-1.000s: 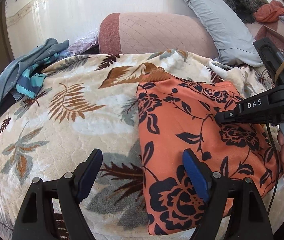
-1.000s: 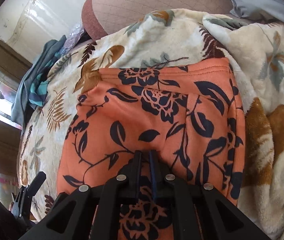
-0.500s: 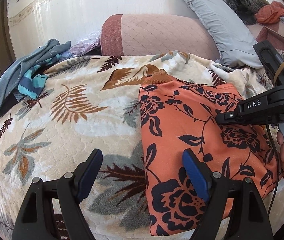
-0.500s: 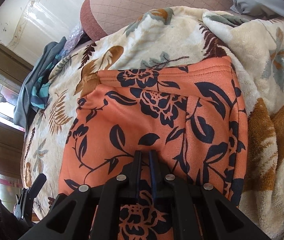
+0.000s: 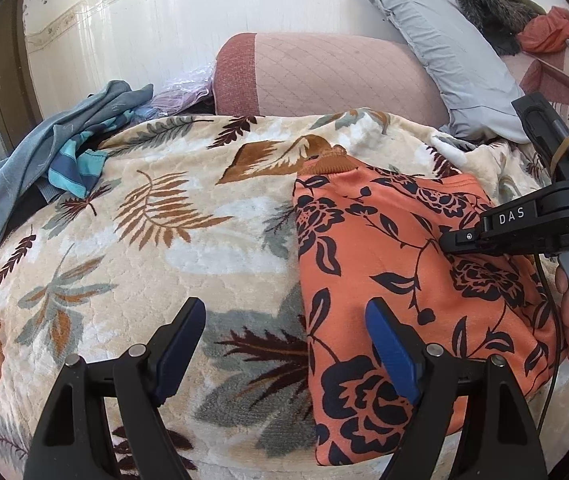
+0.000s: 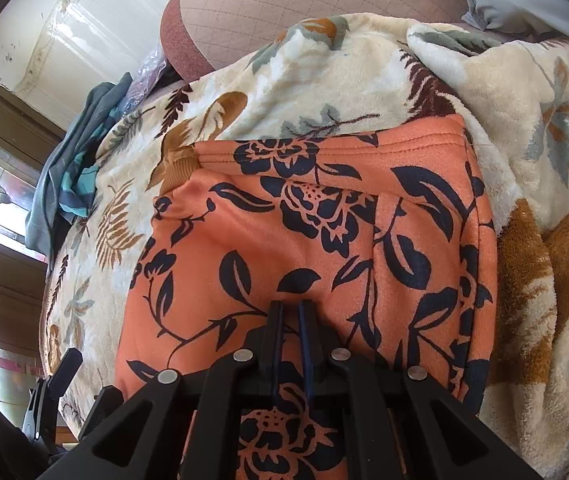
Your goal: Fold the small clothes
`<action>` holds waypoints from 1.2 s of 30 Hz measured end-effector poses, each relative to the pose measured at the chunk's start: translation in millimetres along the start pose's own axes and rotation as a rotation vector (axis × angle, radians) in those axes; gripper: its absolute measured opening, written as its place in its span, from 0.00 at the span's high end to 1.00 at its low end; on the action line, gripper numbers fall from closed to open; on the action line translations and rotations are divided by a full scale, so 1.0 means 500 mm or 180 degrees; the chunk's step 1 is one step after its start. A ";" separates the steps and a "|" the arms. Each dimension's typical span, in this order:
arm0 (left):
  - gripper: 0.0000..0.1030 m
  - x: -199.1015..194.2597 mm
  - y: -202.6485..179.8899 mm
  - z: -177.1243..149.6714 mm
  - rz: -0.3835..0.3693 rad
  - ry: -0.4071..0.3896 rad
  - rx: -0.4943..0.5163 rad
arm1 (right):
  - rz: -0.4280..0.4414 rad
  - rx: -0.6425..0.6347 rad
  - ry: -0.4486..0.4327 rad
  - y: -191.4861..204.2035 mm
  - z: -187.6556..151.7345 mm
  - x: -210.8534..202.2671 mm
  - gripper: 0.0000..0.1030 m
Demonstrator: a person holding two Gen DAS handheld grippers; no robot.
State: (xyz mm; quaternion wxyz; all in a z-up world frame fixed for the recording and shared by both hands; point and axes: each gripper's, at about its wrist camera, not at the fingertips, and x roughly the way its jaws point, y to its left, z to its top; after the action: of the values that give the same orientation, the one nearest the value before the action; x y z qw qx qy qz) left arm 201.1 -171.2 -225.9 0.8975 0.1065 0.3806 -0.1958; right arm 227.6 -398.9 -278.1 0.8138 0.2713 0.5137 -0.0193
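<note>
An orange garment with dark blue flowers (image 5: pixel 396 272) lies folded into a rectangle on a cream leaf-print blanket (image 5: pixel 156 240). It also shows in the right wrist view (image 6: pixel 304 232). My left gripper (image 5: pixel 284 340) is open and empty, low over the garment's left edge, with one finger over the blanket and one over the cloth. My right gripper (image 6: pixel 290 312) is shut with nothing between its fingers and hovers over or rests on the middle of the garment. From the left wrist view it (image 5: pixel 450 242) comes in from the right, held by a hand.
A pink quilted bolster (image 5: pixel 324 76) and a grey pillow (image 5: pixel 444 56) lie behind the blanket. A heap of blue-grey clothes (image 5: pixel 52 152) sits at the far left edge. More clothes (image 5: pixel 524 20) are piled at the back right.
Both views have drawn back slightly from the garment. The garment and the jaws are as before.
</note>
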 end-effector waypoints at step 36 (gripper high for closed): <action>0.20 0.008 0.088 -0.057 0.0129 0.0223 -0.0114 | 0.0110 0.0004 -0.0402 -0.078 -0.227 -0.200 0.90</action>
State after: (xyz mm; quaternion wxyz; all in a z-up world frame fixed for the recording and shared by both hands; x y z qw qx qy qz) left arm 204.4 -122.8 -246.2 0.8891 0.1049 0.4130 -0.1669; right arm 74.6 -404.7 -246.9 0.8446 0.2789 0.4564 -0.0226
